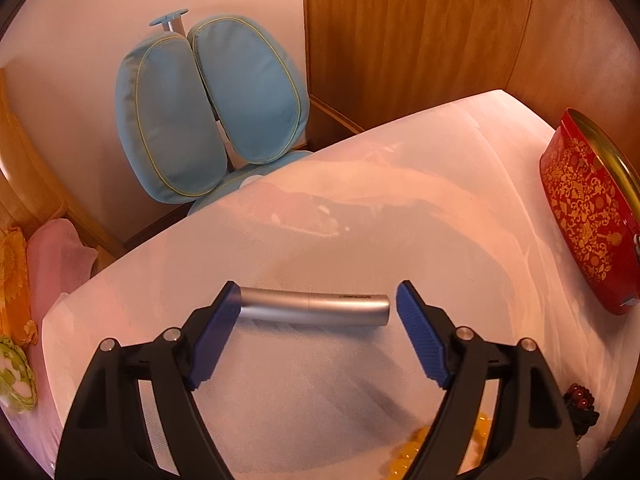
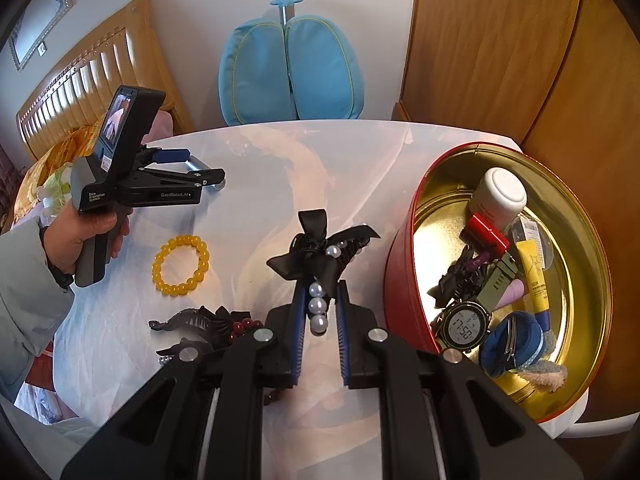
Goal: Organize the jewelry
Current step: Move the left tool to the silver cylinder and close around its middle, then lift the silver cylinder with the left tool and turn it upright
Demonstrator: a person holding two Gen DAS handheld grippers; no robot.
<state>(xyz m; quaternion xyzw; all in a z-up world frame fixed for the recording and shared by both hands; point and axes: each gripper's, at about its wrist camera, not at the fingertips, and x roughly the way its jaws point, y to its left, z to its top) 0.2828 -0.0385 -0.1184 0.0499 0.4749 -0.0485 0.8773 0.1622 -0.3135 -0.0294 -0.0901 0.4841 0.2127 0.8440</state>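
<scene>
My left gripper (image 1: 319, 291) is open and tilted down over a silver tube (image 1: 316, 307) that lies lengthwise between its blue pads (image 1: 424, 340) on the white cloth. The left pad overlaps the tube's end and the right pad stands just clear of the other. In the right wrist view a hand holds this gripper (image 2: 204, 165) at the table's far left. My right gripper (image 2: 320, 286) is shut on a black bow hair clip (image 2: 316, 248) with white pearls, held above the cloth beside the red tin (image 2: 404, 236). A yellow bead bracelet (image 2: 181, 265) and a black clip with dark red beads (image 2: 208, 324) lie on the cloth.
The open red tin (image 1: 584, 208) with its gold inside holds a digital watch (image 2: 464, 326), a white jar (image 2: 500, 192), a yellow tube and a blue pouch. A blue chair (image 2: 290, 70) stands behind the table. Wooden wardrobe on the right, bed headboard (image 2: 92, 80) on the left.
</scene>
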